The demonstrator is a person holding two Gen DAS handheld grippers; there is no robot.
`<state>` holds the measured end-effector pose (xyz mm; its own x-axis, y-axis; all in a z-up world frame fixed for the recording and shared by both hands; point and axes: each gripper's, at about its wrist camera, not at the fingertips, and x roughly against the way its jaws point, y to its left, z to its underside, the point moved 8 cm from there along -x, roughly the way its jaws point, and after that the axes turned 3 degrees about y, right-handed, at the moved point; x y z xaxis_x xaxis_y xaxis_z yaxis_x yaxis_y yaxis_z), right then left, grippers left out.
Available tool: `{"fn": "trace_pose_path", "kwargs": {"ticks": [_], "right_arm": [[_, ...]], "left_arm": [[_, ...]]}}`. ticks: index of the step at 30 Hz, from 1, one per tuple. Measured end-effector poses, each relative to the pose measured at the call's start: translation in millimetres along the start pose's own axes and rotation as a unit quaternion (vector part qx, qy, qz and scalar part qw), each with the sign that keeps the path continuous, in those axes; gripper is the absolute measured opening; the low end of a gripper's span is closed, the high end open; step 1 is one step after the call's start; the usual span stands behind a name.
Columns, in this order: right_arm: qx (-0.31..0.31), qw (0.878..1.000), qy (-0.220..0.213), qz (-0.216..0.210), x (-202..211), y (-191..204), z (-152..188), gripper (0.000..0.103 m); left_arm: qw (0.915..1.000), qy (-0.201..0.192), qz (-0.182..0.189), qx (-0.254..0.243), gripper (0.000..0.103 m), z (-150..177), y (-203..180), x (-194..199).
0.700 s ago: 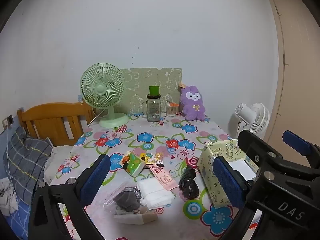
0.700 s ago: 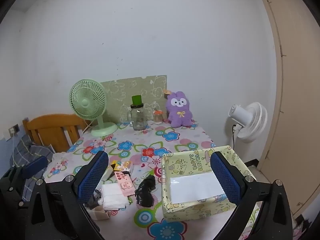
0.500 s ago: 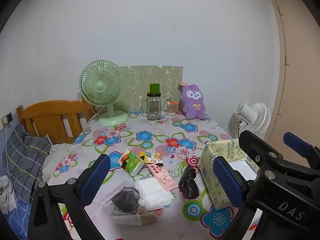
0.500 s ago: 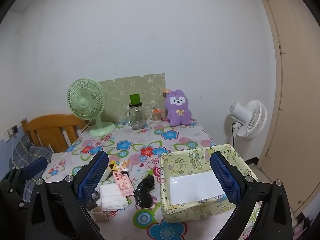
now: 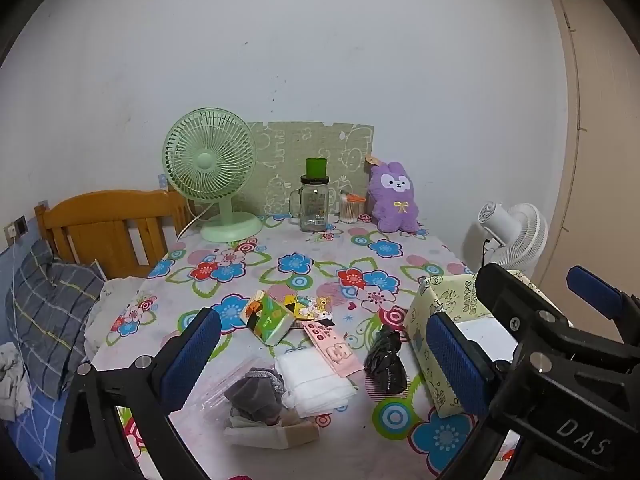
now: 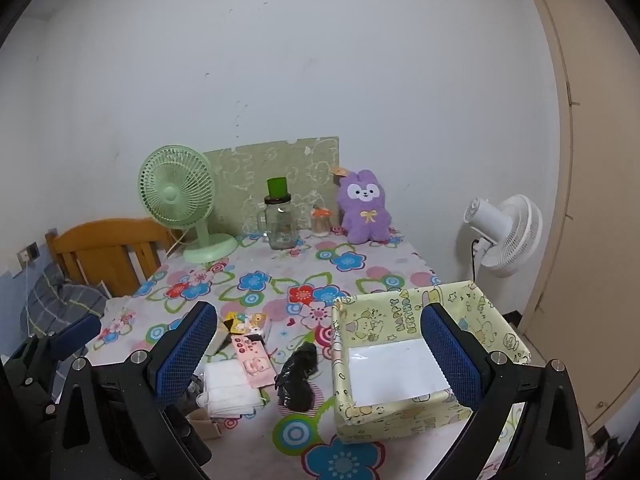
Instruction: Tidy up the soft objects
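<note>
Near the tabletop's front edge: soft items lay clustered, white cloth [image 5: 316, 378] beside black bundle [image 5: 386, 362].
Box [image 6: 400, 360]: empty, front-right corner.
Left tool [image 5: 320, 354], right tool [image 6: 320, 354]: jaws wide, empty.
Advice: pinch cloth mid-fold, lift clear.

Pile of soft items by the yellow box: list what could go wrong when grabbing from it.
1. The grey cloth, white folded cloth and pink packet overlap, so a wide-open left gripper may pinch several together.
2. The black bag lies close beside the yellow box; the right gripper could shove the box.
</note>
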<state>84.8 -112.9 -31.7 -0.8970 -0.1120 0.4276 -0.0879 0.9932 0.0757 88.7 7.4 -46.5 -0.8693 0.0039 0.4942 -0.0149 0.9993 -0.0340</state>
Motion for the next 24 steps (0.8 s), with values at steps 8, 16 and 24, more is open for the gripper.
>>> {"fn": "trace_pose_path", "kwargs": {"ticks": [8, 16, 24], "right_arm": [[0.008, 1.000, -0.002, -0.003, 1.6, 5.2, 0.1, 0.103], [0.009, 1.000, -0.001, 0.001, 1.9, 6.3, 0.4, 0.103], [0.011, 1.000, -0.001, 0.001, 2.7, 7.2, -0.3, 0.103]], "left_arm": [[1.0000, 0.003, 0.001, 0.002, 0.103, -0.3, 1.9, -3.9], [1.0000, 0.000, -0.001, 0.003, 0.103, 0.3, 4.3, -4.7], [1.0000, -0.001, 0.000, 0.003, 0.103, -0.7, 5.3, -4.6]]}}
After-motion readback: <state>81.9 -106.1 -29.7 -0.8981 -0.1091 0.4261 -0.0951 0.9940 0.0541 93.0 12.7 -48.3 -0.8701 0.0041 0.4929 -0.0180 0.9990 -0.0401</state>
